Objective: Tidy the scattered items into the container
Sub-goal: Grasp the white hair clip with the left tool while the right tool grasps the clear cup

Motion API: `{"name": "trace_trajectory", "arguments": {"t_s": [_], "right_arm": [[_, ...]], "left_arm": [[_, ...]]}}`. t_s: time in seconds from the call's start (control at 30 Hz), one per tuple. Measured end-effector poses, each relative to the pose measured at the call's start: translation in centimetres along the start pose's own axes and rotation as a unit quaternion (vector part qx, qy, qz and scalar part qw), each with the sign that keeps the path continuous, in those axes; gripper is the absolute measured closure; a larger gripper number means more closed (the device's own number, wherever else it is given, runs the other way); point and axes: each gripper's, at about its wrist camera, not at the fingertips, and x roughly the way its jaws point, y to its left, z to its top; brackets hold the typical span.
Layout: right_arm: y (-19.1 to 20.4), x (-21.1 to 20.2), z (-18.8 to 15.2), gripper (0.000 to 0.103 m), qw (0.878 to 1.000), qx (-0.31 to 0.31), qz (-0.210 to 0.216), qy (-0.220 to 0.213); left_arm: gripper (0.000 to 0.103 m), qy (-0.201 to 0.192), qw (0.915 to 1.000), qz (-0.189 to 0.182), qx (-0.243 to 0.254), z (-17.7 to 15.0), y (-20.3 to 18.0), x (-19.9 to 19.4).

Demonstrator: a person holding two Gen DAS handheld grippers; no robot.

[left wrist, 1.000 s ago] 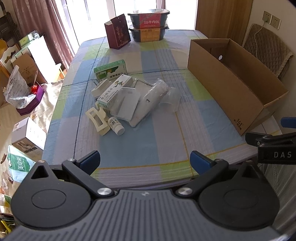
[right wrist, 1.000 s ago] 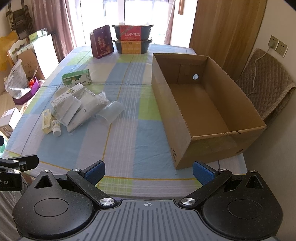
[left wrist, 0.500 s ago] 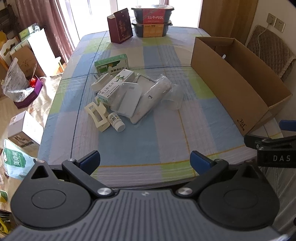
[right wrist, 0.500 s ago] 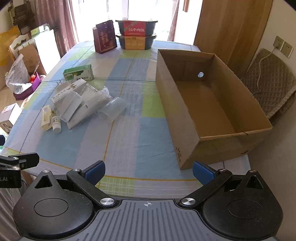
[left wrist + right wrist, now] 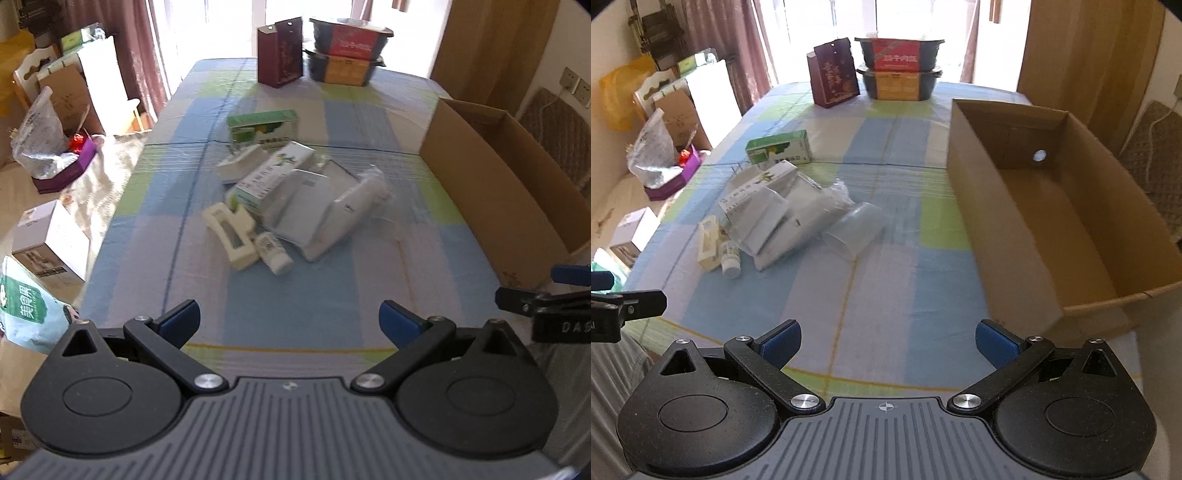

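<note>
Left wrist view. Left gripper (image 5: 290, 321) above the near edge of the table (image 5: 295, 314), jaws wide, nothing between the blue pads. Checked cloth in blue, green and white. Scattered items heaped mid-table, well apart from the gripper: a cream hair clip (image 5: 232, 236) at the near left of the heap, a small white bottle (image 5: 275, 254) lying on its side just beside it, a long white-and-green box (image 5: 273, 173) tilted across the pile, a flat white case (image 5: 301, 210) leaning on it, and a white tube in clear wrap (image 5: 354, 206) to the right. A green box (image 5: 264, 127) stands just behind the heap. Cardboard box (image 5: 491, 192) sits at the right edge of the table, open top. Image slightly blurred. Right gripper's finger shows at the far right edge.

Right wrist view. Right gripper (image 5: 886, 341) above the near edge, jaws wide and empty. Cardboard box (image 5: 1052, 218) to the right, inside bare, a round hole in its far wall. Heap to the left, with a clear plastic cup (image 5: 855, 230) lying on its side at the heap's right end, nearest the box but apart from it. Far end of the table: a dark red carton (image 5: 834, 75) upright, beside two stacked black food trays (image 5: 899, 68).
</note>
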Motion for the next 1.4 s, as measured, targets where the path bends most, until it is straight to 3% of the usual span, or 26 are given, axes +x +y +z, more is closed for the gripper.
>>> {"name": "trace_trajectory", "arguments": {"t_s": [0.17,0.23,0.33,0.77,0.87,1.1,1.17,1.33,1.4], "right_arm": [[0.3,2.3,1.1,0.0,1.0,0.008,0.017,0.004],[0.5,3.2,1.5,0.0,1.0,0.009,0.022,0.005],[0.6,4.6,1.9,0.0,1.0,0.007,0.022,0.008],[-0.5,11.3,4.8,0.0,0.998,0.058,0.031,0.006],[-1.3,12.6,5.4,0.02,0.995,0.095,0.036,0.011],[-2.1,14.9,6.6,0.021,0.987,0.157,0.033,0.005],[-2.0,15.8,6.9,0.033,0.987,0.159,0.032,0.004],[-1.9,17.5,7.6,0.035,0.986,0.161,0.041,0.004],[-1.9,18.0,7.6,0.053,0.988,0.144,0.049,0.011]], "left_arm": [[0.008,0.004,1.0,0.003,-0.004,0.7,1.3,1.4],[0.017,0.011,0.9999,0.002,-0.006,1.1,1.8,2.2],[0.021,0.022,0.9996,-0.006,-0.015,1.7,2.4,3.6],[0.021,0.053,0.9978,0.002,-0.039,4.0,4.6,8.7],[0.021,0.054,0.9977,0.005,-0.041,4.6,5.2,9.7],[0.022,0.051,0.9973,0.011,-0.052,5.8,6.7,11.6],[0.024,0.051,0.997,0.011,-0.056,5.9,7.0,12.0],[0.028,0.053,0.9967,0.01,-0.06,5.8,7.5,12.5],[0.029,0.054,0.9964,0.009,-0.064,5.7,7.7,12.6]]}}
